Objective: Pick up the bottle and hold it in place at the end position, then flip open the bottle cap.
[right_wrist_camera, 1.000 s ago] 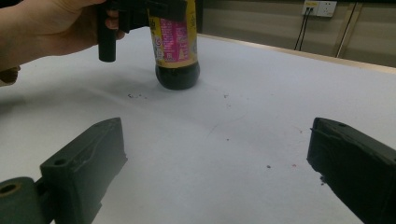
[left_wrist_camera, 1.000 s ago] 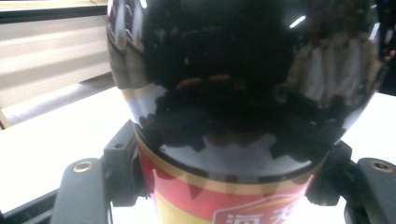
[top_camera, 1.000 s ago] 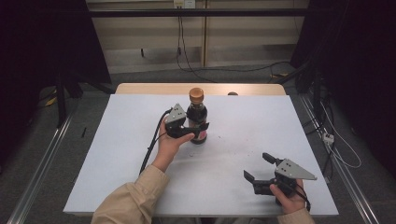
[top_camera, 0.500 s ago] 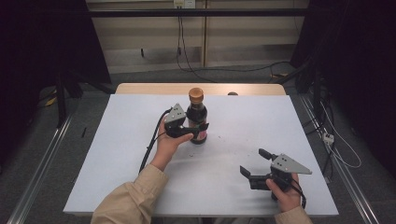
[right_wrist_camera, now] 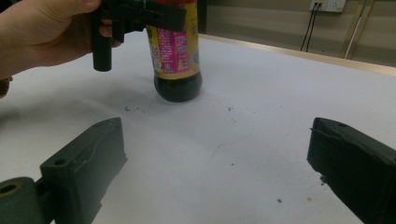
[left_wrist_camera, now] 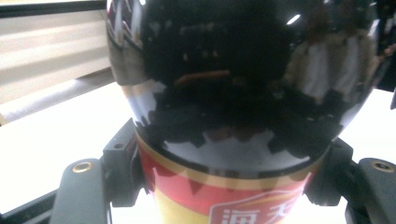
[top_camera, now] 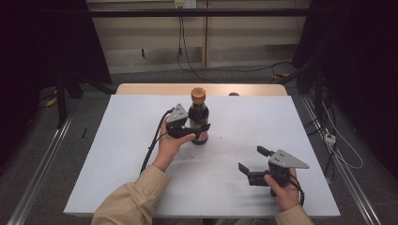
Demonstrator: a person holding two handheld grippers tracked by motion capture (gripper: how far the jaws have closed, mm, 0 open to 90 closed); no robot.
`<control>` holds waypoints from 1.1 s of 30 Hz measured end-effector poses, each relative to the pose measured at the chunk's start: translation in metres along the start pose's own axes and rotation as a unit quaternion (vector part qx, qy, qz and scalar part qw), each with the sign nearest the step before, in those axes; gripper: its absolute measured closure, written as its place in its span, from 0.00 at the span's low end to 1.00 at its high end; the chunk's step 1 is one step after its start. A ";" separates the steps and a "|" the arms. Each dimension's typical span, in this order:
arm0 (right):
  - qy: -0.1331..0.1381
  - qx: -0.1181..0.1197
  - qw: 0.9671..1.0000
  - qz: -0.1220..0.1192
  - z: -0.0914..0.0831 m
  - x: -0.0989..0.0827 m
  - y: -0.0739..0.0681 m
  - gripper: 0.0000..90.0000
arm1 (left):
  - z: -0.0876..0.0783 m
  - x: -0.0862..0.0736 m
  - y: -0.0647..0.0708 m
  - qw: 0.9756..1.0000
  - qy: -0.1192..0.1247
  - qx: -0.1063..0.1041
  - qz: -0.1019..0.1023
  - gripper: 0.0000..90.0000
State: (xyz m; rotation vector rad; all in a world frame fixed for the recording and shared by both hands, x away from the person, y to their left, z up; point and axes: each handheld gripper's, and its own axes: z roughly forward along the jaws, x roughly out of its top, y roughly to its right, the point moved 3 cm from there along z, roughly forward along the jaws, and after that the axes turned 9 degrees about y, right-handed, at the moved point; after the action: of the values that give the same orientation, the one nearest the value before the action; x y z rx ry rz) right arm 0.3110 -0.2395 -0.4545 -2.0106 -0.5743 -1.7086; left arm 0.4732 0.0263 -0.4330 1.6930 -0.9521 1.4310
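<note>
Gripping: left gripper [top_camera: 201,127] clenched around upright sauce bottle [top_camera: 198,117], jaws just easing.
Right gripper [top_camera: 254,159]: released, empty.
Cut off: bottle cap [top_camera: 198,93] in both gripper views.

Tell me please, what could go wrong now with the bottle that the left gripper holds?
1. The left gripper clamps the bottle around its glossy label; its jaws have just been opening slightly, so it might slip.
2. The bottle is tall and stands upright on the table; a sideways pull could tip it.
3. The right gripper waits open, apart from the bottle, so it cannot steady it.
</note>
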 end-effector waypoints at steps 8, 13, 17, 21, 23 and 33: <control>-0.003 -0.005 1.000 0.007 0.008 0.003 0.000 0.05 | -0.001 -0.001 0.003 1.000 -0.008 0.024 -0.010 0.26; -0.005 -0.012 1.000 0.009 0.010 0.006 0.000 0.05 | -0.003 -0.001 0.004 1.000 -0.011 0.026 -0.003 0.32; -0.013 -0.015 1.000 0.013 0.012 0.007 0.000 0.05 | -0.003 -0.001 0.004 1.000 -0.009 0.028 0.001 0.33; -0.021 -0.020 0.999 0.017 0.014 0.010 0.002 0.05 | -0.003 -0.001 0.006 0.999 -0.012 0.035 0.001 0.33; -0.023 -0.019 0.999 0.022 0.015 0.012 0.003 0.04 | -0.004 -0.001 0.006 0.999 -0.010 0.035 -0.002 0.33; -0.019 -0.018 0.999 0.044 0.026 0.027 0.006 0.03 | -0.005 -0.002 0.007 0.999 -0.004 0.038 -0.006 0.33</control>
State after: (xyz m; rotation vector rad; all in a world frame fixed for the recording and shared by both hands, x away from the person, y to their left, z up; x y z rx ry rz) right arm 0.3395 -0.2285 -0.4318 -2.0663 -0.4637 -1.6442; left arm 0.4647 0.0272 -0.4343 1.7589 -0.9007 1.4701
